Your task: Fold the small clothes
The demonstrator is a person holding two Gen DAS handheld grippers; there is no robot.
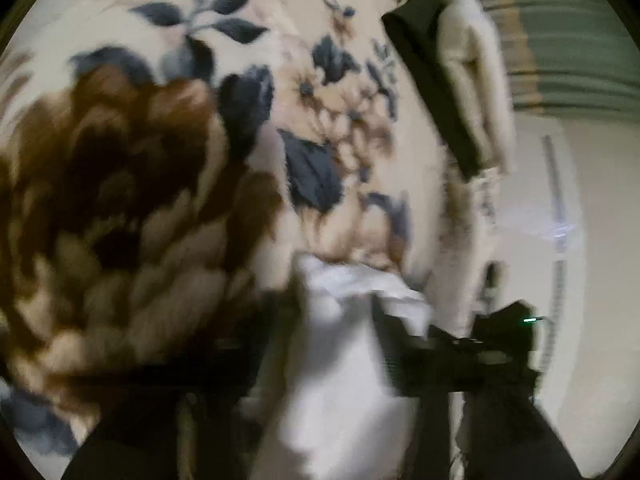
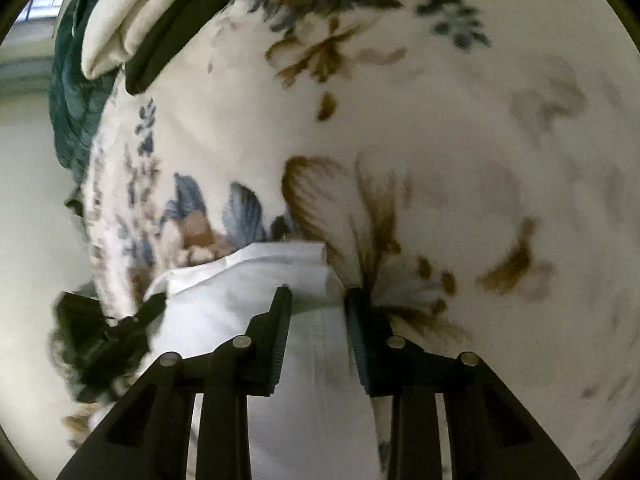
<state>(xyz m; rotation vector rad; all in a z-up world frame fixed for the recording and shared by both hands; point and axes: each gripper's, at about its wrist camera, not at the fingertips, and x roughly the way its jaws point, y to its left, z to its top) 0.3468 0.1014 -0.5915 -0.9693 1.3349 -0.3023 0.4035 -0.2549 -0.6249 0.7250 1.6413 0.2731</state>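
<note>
A small white garment [image 2: 240, 292] lies on a cream floral blanket [image 2: 460, 140]. In the right wrist view my right gripper [image 2: 316, 300] has its two black fingers on either side of a fold of the white cloth, which fills the gap between them. My left gripper [image 2: 116, 328] shows at lower left in that view, holding the garment's other edge. In the blurred left wrist view the white garment [image 1: 340, 360] fills the gap of my left gripper [image 1: 336, 320], and the right gripper [image 1: 472, 352] shows at lower right.
A stack of folded clothes, cream [image 1: 472, 80] on black [image 1: 428, 80], lies on the blanket [image 1: 120, 200] near its far edge. A green quilt [image 2: 72, 100] hangs past the bed's edge. A pale floor [image 1: 568, 220] lies beyond.
</note>
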